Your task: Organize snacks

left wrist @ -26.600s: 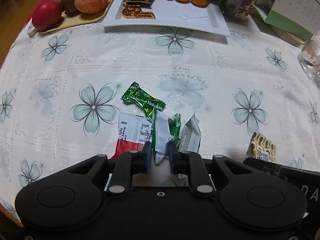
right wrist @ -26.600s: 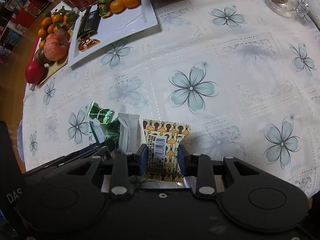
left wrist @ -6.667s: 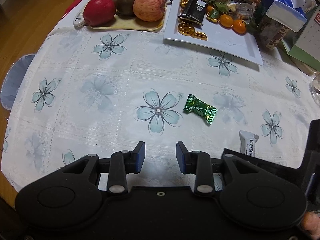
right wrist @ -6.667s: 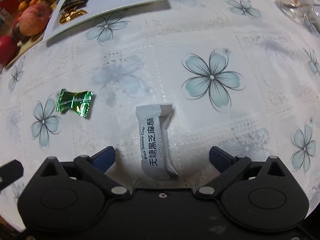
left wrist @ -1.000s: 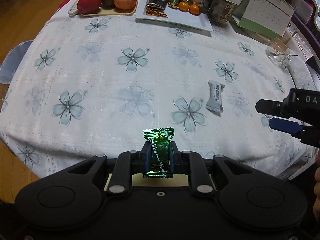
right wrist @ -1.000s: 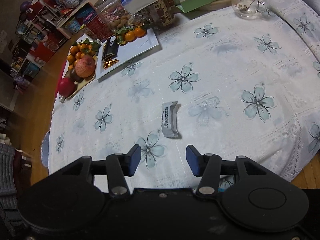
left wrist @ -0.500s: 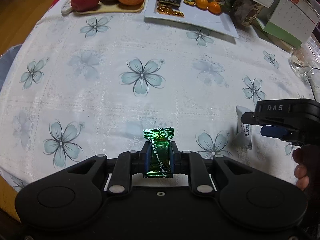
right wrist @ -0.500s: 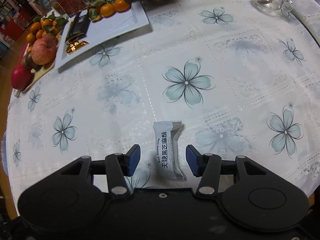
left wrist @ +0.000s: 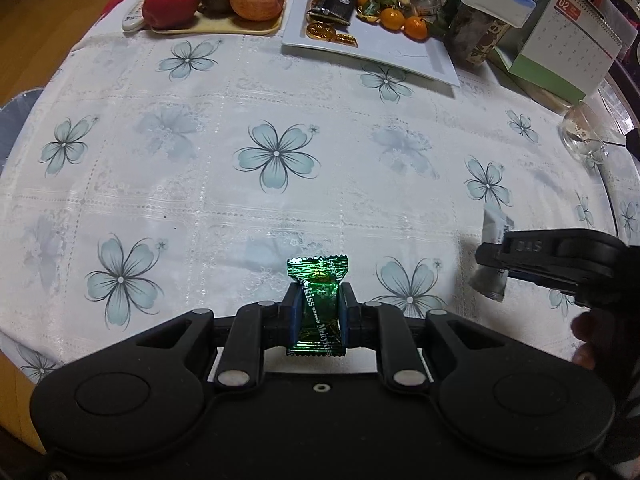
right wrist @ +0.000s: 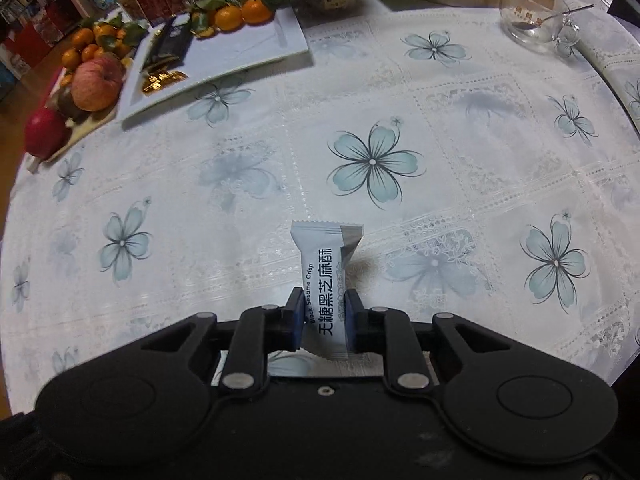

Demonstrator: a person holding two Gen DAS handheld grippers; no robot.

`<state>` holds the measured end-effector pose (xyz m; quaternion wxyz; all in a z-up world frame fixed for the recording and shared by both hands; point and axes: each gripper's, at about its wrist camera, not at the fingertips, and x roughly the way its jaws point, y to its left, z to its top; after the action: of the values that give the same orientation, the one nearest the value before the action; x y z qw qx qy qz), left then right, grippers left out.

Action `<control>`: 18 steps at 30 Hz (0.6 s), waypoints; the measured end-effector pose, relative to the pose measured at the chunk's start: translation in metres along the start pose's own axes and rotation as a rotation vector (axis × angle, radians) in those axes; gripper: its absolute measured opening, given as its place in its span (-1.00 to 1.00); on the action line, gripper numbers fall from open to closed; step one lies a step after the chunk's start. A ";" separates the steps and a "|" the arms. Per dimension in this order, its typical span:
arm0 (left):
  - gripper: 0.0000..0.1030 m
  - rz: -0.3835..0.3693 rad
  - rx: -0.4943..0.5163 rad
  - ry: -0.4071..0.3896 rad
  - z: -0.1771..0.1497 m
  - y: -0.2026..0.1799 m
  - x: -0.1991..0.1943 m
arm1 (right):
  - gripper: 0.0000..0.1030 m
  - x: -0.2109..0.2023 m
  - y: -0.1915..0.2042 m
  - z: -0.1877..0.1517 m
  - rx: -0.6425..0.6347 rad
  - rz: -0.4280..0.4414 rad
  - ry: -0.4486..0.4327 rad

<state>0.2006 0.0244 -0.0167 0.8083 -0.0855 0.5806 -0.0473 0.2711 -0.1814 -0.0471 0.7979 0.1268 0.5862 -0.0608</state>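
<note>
Snacks, one in each gripper. Green candy [left wrist: 318,304] stands upright between the blue pads of the left gripper [left wrist: 319,314], pinched at its middle, its crimped top clear of the fingertips. White sesame bar [right wrist: 326,280] is pinched at its lower half by the right gripper [right wrist: 323,316], jaws pressed against it. Both hang over the flowered tablecloth [left wrist: 276,156]. Far across it sit a white plate [left wrist: 400,54] and a fruit tray [left wrist: 216,30].
</note>
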 end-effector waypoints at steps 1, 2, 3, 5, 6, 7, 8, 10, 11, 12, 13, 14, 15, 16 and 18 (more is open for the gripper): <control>-0.53 0.002 -0.014 -0.009 -0.003 0.002 -0.005 | -0.60 -0.011 -0.003 -0.004 0.002 0.015 -0.017; -0.53 0.000 -0.028 -0.013 -0.007 0.004 -0.010 | -0.60 -0.021 -0.006 -0.009 0.007 0.028 -0.030; -0.53 -0.010 -0.044 -0.018 -0.012 0.006 -0.016 | -0.60 -0.031 -0.009 -0.016 0.018 0.044 -0.034; -0.53 -0.023 -0.056 -0.023 -0.022 0.006 -0.026 | -0.60 -0.046 -0.017 -0.029 0.040 0.084 -0.023; -0.53 -0.023 -0.053 -0.025 -0.029 0.003 -0.031 | -0.60 -0.053 -0.021 -0.036 0.050 0.101 -0.015; -0.53 -0.022 -0.045 -0.029 -0.036 0.001 -0.036 | -0.59 -0.061 -0.025 -0.046 0.061 0.118 -0.009; -0.53 -0.020 -0.038 -0.032 -0.042 -0.001 -0.041 | -0.59 -0.067 -0.028 -0.054 0.067 0.128 -0.005; -0.53 -0.018 -0.026 -0.040 -0.055 -0.006 -0.050 | -0.59 -0.080 -0.033 -0.075 0.061 0.136 -0.004; -0.53 -0.019 -0.021 -0.041 -0.061 -0.009 -0.054 | -0.59 -0.086 -0.034 -0.084 0.053 0.137 -0.005; -0.53 -0.021 -0.015 -0.041 -0.067 -0.012 -0.057 | -0.58 -0.091 -0.035 -0.093 0.043 0.138 -0.007; -0.53 -0.023 -0.011 -0.040 -0.072 -0.014 -0.060 | -0.58 -0.097 -0.036 -0.104 0.030 0.141 -0.012; -0.53 -0.023 -0.010 -0.038 -0.077 -0.016 -0.062 | -0.58 -0.102 -0.037 -0.112 0.020 0.143 -0.014; -0.53 -0.024 -0.009 -0.035 -0.082 -0.018 -0.064 | -0.58 -0.107 -0.038 -0.120 0.010 0.145 -0.013; -0.53 -0.027 -0.008 -0.029 -0.085 -0.020 -0.065 | -0.58 -0.111 -0.039 -0.130 -0.001 0.149 -0.008; -0.53 -0.030 -0.007 -0.011 -0.093 -0.023 -0.066 | -0.58 -0.115 -0.039 -0.141 -0.018 0.156 0.004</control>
<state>0.0923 0.0057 0.0200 0.8103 -0.0971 0.5751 -0.0571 0.0969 -0.1861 0.0181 0.8002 0.1649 0.5766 0.0069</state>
